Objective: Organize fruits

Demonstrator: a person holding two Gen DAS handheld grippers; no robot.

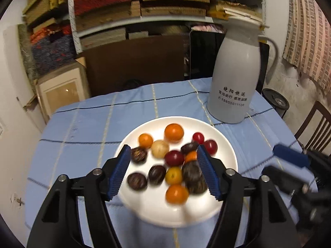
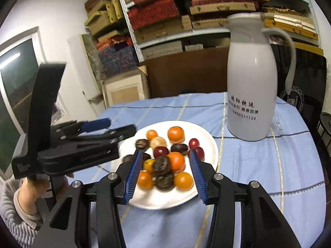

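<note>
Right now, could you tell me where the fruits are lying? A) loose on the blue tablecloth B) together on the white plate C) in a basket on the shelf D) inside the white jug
B: the fruits, orange, red, dark and pale, all lie on the white plate, which sits on the blue tablecloth beside the white jug.

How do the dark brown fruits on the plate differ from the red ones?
The dark brown fruits look mottled and dull, while the red fruits are smooth and glossy. The brown ones are more numerous and spread toward the near side of the white plate; the red ones, three of them, sit in the middle and at the far right. The brown ones appear somewhat larger. Both kinds are small, rounded, and lie loose on the same plate, gripped by neither gripper.
</note>
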